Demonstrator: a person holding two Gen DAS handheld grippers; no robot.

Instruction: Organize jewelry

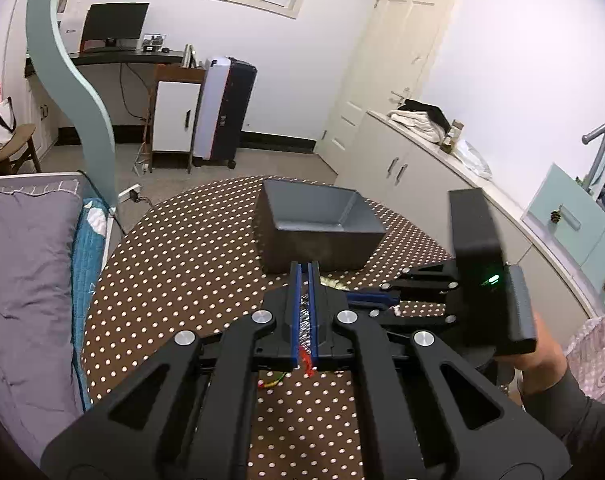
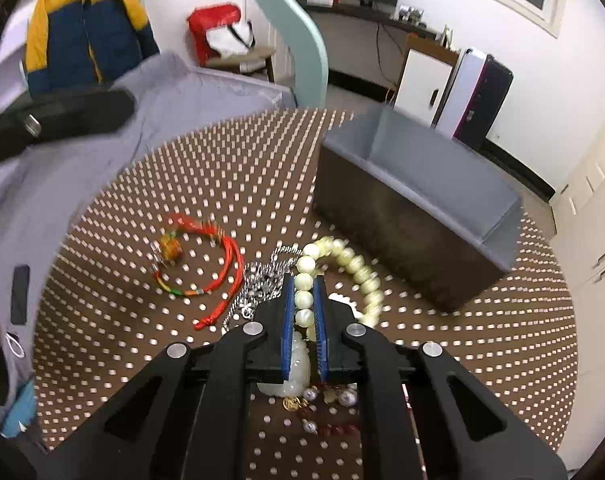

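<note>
A: Right wrist view: the right gripper (image 2: 303, 280) has its jaws clenched on the cream bead bracelet (image 2: 344, 270), near the grey box (image 2: 418, 196) on the dotted bench (image 2: 482, 340), probably so the drop is short.

B: And the left gripper (image 1: 305, 268)?

A: Its jaws sit nearly together around a silver chain (image 1: 305, 322), with a red cord (image 1: 305, 358) showing at their base. Only the right view shows the red string bracelet (image 2: 206, 264) and pearls (image 2: 344, 398) loose on the bench; only the left shows the box looks empty.
</note>
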